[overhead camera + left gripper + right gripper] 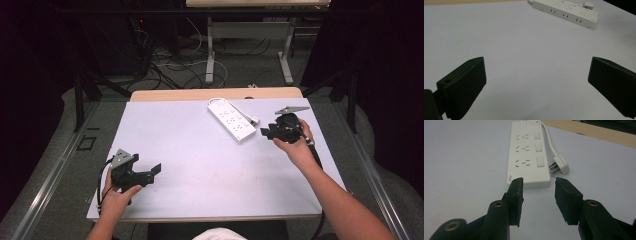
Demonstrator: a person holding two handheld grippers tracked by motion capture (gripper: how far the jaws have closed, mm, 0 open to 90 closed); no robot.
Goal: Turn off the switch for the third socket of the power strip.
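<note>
Power strip (231,120) lies on the white surface (200,165), far-right part, angled, well short of the back edge. Its short cord loops round to a plug (254,120) lying just beside the strip's right side.

Right claw (266,132) hovers just right of the strip's near end, jaws part open with a gap, nothing between them. Left claw (152,170) sits near the front-left corner, jaws spread wide, holding nothing, well apart from the strip.

Open room: whole middle and left of the surface is bare. Between right claw and strip, only the plug and cord sit close.

Right claw view: three socket rows, three switches (537,147), plug prongs, strip's end face just past the jaw tips. Left claw view: strip (566,12) far off at top. High view adds floor cables (170,65) and another table's legs (210,55) behind.
</note>
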